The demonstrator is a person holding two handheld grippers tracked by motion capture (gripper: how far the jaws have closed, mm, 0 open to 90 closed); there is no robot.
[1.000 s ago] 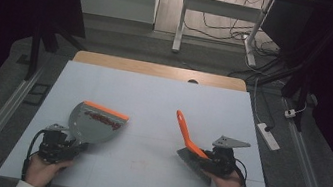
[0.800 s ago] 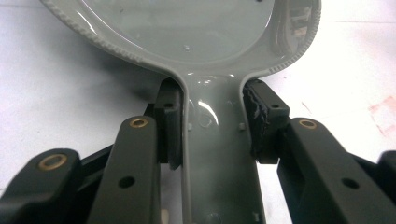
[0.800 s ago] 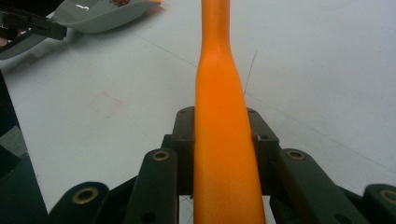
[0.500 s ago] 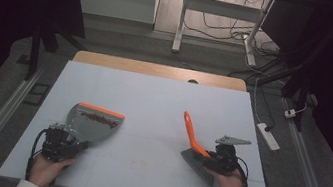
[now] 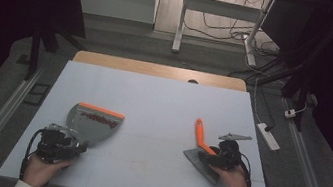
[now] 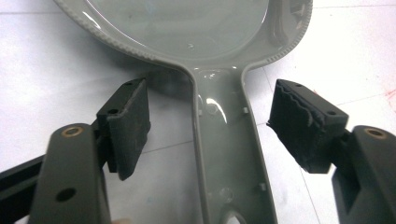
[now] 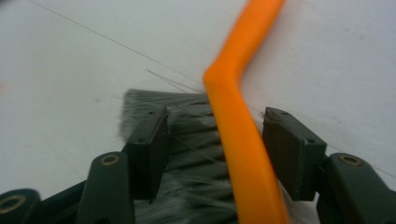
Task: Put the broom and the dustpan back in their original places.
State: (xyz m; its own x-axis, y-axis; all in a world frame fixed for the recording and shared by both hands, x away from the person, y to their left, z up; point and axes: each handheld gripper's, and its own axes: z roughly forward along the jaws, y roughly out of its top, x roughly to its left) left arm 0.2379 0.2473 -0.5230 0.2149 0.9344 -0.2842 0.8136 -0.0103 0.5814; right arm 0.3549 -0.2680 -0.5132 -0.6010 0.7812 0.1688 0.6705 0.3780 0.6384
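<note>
Since lowered flat, dustpan [image 5: 94, 121] released.

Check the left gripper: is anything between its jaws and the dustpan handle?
Nothing visible. In the left gripper view the open jaws of the left gripper flank the grey dustpan handle, with only bare white table in the gaps either side.

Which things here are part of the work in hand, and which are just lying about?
In use:
- dustpan, grey with an orange edge, its handle between the open jaws of the left gripper
- brush, orange handle and grey bristles, between the open jaws of the right gripper

Lying about:
- power strip on the floor beside the table
- cables on the floor behind
</note>
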